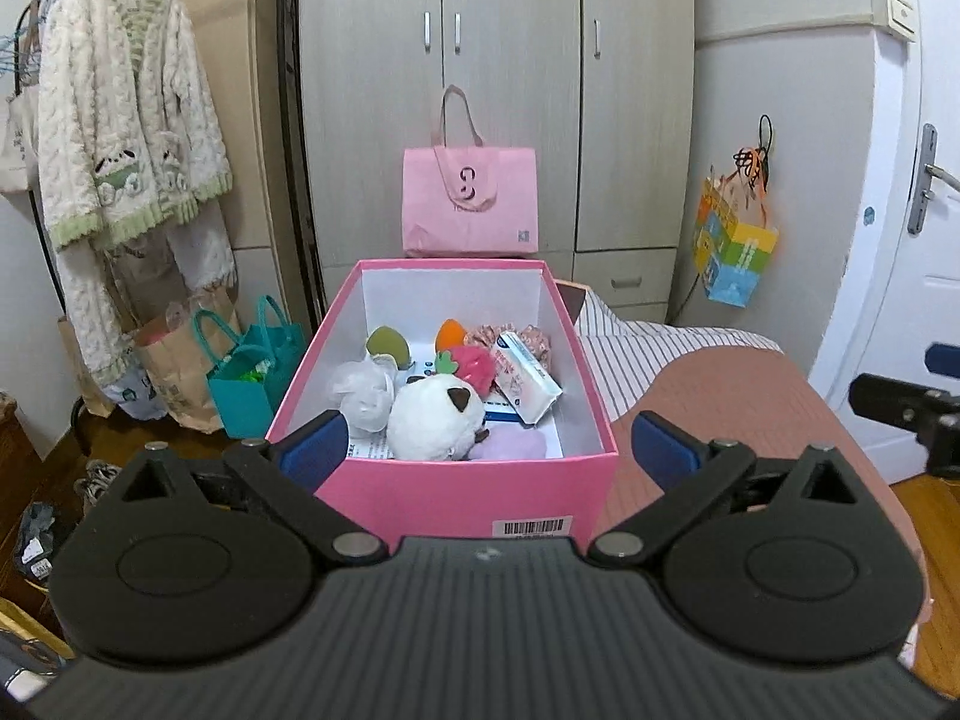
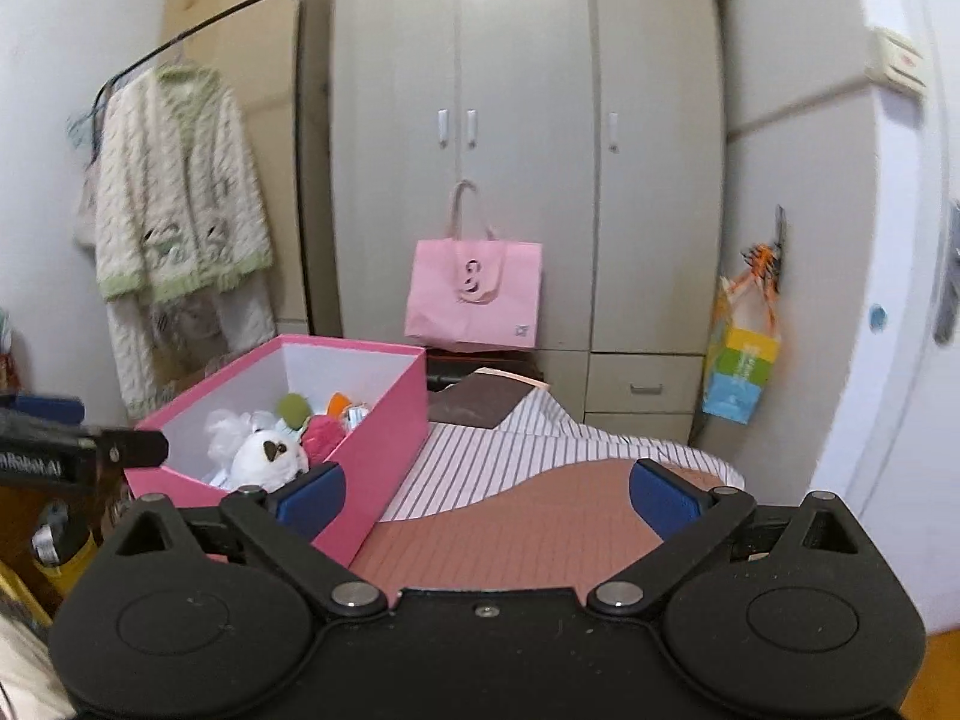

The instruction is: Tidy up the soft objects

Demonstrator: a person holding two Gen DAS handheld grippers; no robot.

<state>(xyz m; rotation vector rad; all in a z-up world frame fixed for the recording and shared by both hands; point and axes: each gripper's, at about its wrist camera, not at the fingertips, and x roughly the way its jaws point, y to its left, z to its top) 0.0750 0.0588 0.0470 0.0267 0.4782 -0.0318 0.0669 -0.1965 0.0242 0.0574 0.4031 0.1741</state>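
Note:
A pink box (image 1: 468, 498) stands on the bed and holds a white plush toy (image 1: 435, 417), a white mesh puff (image 1: 363, 390), a red puff (image 1: 474, 363), a green sponge (image 1: 389, 345), an orange sponge (image 1: 450, 333), a tissue pack (image 1: 525, 381) and a lilac pad (image 1: 513, 447). My left gripper (image 1: 489, 447) is open and empty just in front of the box. The box (image 2: 360, 450) lies left in the right wrist view, with the plush (image 2: 267, 459) inside. My right gripper (image 2: 486, 495) is open and empty over the bed.
A rust-coloured cover (image 1: 732, 408) and a striped sheet (image 2: 480, 462) lie on the bed. A pink bag (image 1: 471, 204) hangs on the wardrobe (image 1: 498, 90). A cardigan (image 1: 120, 138) hangs on the left, floor bags (image 1: 240, 378) below it. A door (image 1: 906, 240) stands right.

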